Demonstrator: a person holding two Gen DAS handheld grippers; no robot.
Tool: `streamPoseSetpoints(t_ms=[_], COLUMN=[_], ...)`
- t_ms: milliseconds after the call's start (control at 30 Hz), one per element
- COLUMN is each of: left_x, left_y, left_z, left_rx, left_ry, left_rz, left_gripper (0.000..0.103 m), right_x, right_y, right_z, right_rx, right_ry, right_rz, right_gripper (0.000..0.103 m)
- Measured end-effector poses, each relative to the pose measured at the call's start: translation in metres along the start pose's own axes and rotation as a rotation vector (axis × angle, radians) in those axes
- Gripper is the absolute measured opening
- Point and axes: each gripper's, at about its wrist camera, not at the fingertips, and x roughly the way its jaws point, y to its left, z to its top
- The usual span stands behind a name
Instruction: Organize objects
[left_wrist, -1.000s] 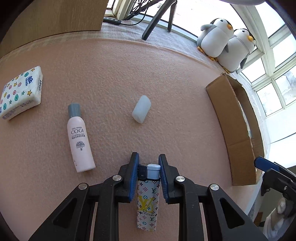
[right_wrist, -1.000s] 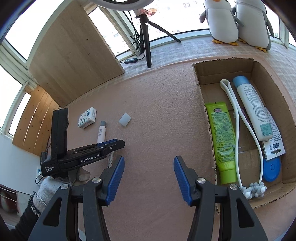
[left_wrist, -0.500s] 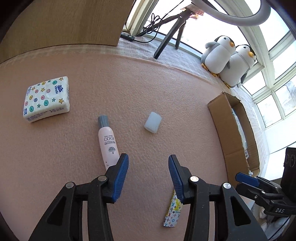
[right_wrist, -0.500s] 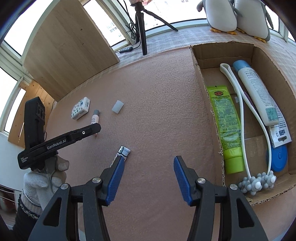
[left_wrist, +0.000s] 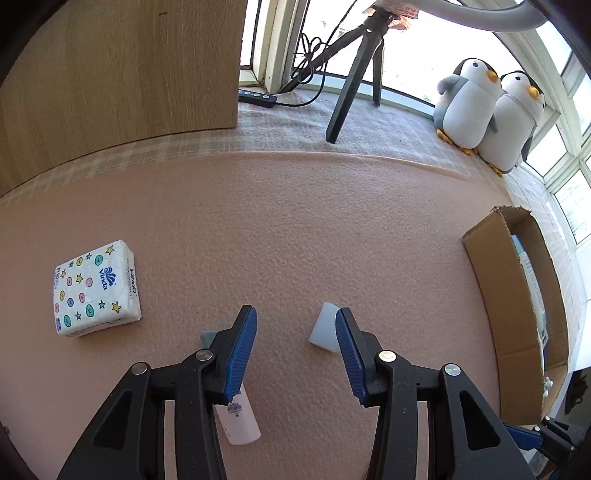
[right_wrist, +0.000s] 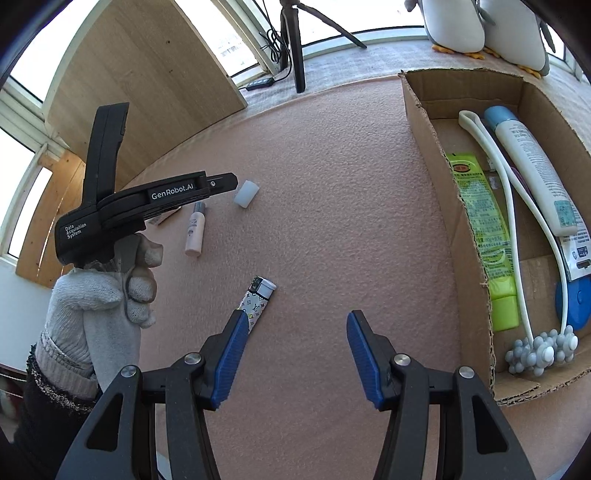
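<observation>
From the left wrist camera, the left gripper (left_wrist: 295, 345) hangs above the pink mat (left_wrist: 295, 221) with its blue-padded jaws spread wide and nothing between them. Below its left finger lies a pale pink bottle (left_wrist: 238, 424), largely hidden by the finger, and just beside its right finger lies a small white cap-like piece (left_wrist: 323, 326). A patterned tissue pack (left_wrist: 96, 288) sits well off to the left, and a cardboard box (left_wrist: 506, 295) stands at the mat's right edge, with two plush penguins (left_wrist: 487, 114) on the sill beyond. From the right wrist camera, the right gripper (right_wrist: 295, 350) is likewise wide apart and empty, pointing forward over the mat. A patterned lighter (right_wrist: 256, 302) lies flat on the mat just ahead of its left finger, apart from it. A gloved hand (right_wrist: 107, 291) grips the left tool's handle upright at the left, the tool angled toward the white piece. The box holds a green tube (right_wrist: 480, 236), a white bottle (right_wrist: 532, 173) and a white massager (right_wrist: 517, 229).
</observation>
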Motion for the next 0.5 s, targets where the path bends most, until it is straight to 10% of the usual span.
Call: streamPoseSetpoints(t_ms=[233, 500], left_x=[-0.017, 0.0], left_y=[0.02, 0.036], left_z=[-0.03, -0.056], left_rx=[0.042, 0.001], left_ry=[-0.03, 0.026], left_rz=[0.111, 0.073], left_gripper=[0.049, 0.049], right_x=[0.003, 0.022], right_y=[-0.002, 0.02], right_z=[0.018, 0.061], right_rx=[0.001, -0.055], right_ry=[-0.022, -0.043], right_rz=[-0.015, -0.033], right_gripper=[0.052, 0.052])
